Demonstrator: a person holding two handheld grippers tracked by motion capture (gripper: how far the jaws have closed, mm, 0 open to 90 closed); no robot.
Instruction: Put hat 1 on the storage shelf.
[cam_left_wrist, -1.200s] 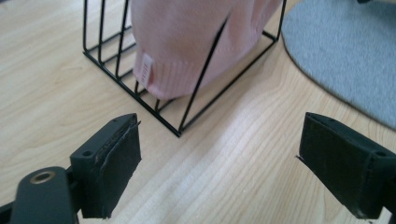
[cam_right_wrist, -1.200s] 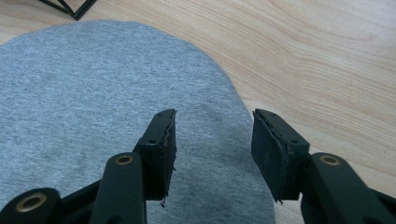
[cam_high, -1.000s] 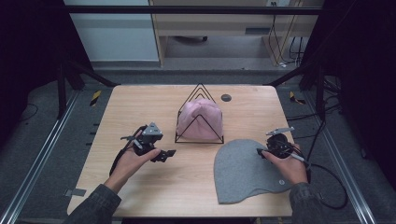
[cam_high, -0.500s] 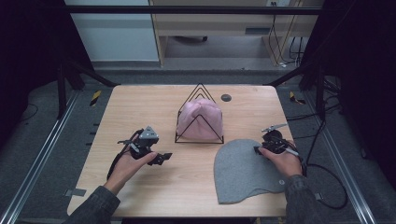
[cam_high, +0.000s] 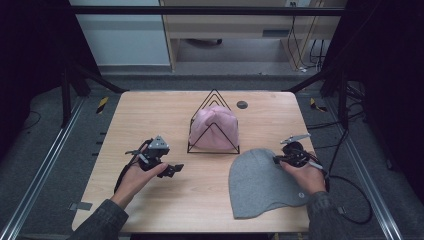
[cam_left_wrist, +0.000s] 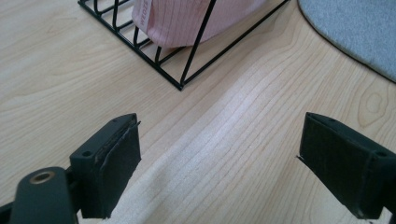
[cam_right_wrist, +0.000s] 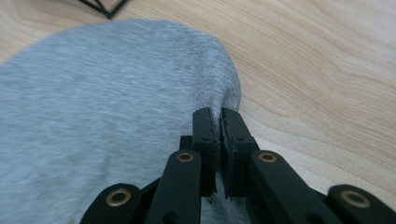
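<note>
Fabric at the edge of the grey beanie (cam_right_wrist: 107, 116) is pinched between the jaws of the right gripper (cam_right_wrist: 219, 128), which have just been closing and are now clamped together on a small fold of it. The beanie is laid flat on the wooden table (cam_high: 150, 107), just in front of the black wire stand (cam_high: 214, 122) and a little to its right, and the gripped spot is at the hat's right edge. A pink hat (cam_high: 216, 127) is held inside that stand. Left of the stand, and apart from it, the left gripper (cam_high: 167, 169) is held above bare wood with its jaws spread wide and nothing between them. Behind the stand, a small dark disc (cam_high: 242, 104) is seen on the tabletop.
</note>
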